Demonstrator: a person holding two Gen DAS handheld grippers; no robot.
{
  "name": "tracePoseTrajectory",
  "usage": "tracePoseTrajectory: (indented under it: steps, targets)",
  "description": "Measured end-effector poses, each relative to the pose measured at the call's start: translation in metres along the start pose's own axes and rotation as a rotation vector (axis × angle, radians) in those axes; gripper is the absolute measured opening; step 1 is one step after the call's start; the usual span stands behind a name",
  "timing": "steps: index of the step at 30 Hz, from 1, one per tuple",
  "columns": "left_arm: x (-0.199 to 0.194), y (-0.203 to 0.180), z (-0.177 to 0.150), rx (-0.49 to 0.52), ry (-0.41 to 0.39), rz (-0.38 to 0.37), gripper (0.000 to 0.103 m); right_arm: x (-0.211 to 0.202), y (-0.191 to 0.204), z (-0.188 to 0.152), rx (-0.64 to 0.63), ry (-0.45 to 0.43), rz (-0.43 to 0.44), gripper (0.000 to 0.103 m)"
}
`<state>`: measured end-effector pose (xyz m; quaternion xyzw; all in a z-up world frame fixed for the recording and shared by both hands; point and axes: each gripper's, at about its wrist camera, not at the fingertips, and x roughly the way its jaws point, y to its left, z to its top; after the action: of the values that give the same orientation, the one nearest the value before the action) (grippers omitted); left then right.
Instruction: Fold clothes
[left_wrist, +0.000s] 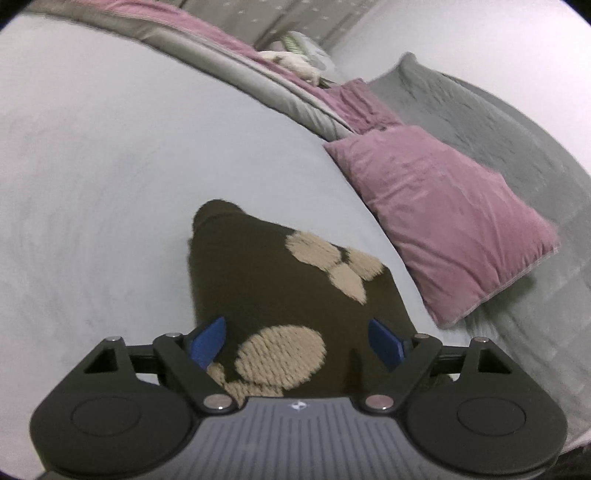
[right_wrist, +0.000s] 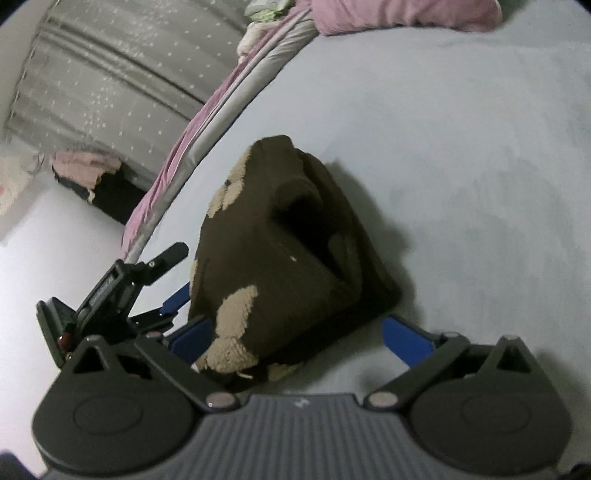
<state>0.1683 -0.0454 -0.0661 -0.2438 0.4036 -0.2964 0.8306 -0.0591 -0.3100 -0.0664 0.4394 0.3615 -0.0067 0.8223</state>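
Left wrist view
Garment: a brown sweater (left_wrist: 280, 291) with tan knitted patches lay on the bed (left_wrist: 110, 155), running from the camera toward 12 o'clock, its far tip narrowing to a point.
Left tool: the left tool (left_wrist: 297, 341) was spread wide, one blue finger (left_wrist: 207, 341) at 9 o'clock and the other at 3 o'clock, the cloth between them; neither pad clearly bit the fabric, so it read as straddling the sweater, not pinching it.
Why so: the open jaws over the near edge seemed lined up to take hold of that edge for a fold.
Surroundings: a pink pillow (left_wrist: 447, 218) lay at 2 o'clock, near the sweater but apart from it, on a grey blanket (left_wrist: 517, 140).

Right wrist view
Garment: the sweater (right_wrist: 280, 254) stood bunched in a lumpy heap on the bed (right_wrist: 461, 147), a dark hollow, perhaps a sleeve or neck opening, facing up.
Right tool: the right tool (right_wrist: 299, 338) was also spread, its blue fingers (right_wrist: 404, 339) flanking the heap's near edge without closing on it.
Other tool: the left tool (right_wrist: 177, 301) came in at 9 o'clock, against the heap's side.
Judgement: both ends were bracketed, so the fold looked unfinished; the bulky knit might slump if grabbed by one layer.
Background: a sequinned grey curtain (right_wrist: 110, 74) hung at 10 o'clock.
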Motion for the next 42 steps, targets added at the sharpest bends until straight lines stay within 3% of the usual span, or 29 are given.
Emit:
tracePoseTrajectory:
  steps: [7, 13, 20, 22, 23, 25, 27, 29, 35, 42]
  targets:
    - [0.02, 0.024, 0.008, -0.099, 0.0, -0.032, 0.083, 0.018, -0.006, -0.013, 0.032, 0.015, 0.028, 0.099]
    - [0.043, 0.044, 0.011, -0.178, 0.008, -0.083, 0.083, 0.036, -0.011, -0.013, 0.027, 0.006, 0.047, 0.088]
    - [0.064, 0.052, 0.014, -0.193, -0.004, -0.128, 0.082, 0.049, -0.018, -0.01, 0.026, -0.037, 0.079, 0.087]
    - [0.066, 0.053, 0.015, -0.204, -0.014, -0.133, 0.075, 0.052, -0.018, -0.009, 0.03, -0.054, 0.087, 0.086]
    - [0.067, 0.054, 0.015, -0.209, -0.018, -0.136, 0.071, 0.054, -0.018, -0.009, 0.034, -0.066, 0.087, 0.082]
    - [0.068, 0.055, 0.014, -0.22, -0.029, -0.137, 0.056, 0.055, -0.022, -0.007, 0.049, -0.094, 0.092, 0.068]
    - [0.063, 0.055, 0.012, -0.239, -0.052, -0.129, 0.047, 0.057, -0.028, -0.006, 0.091, -0.109, 0.132, 0.043]
    - [0.058, 0.054, 0.01, -0.26, -0.077, -0.12, 0.042, 0.054, -0.033, -0.005, 0.133, -0.122, 0.169, 0.032]
    - [0.042, 0.037, -0.002, -0.279, -0.098, -0.108, 0.038, 0.044, -0.029, 0.01, 0.122, -0.147, 0.169, 0.027]
    - [0.025, 0.02, -0.014, -0.291, -0.115, -0.095, 0.036, 0.032, -0.048, 0.039, 0.206, -0.202, 0.161, 0.027]
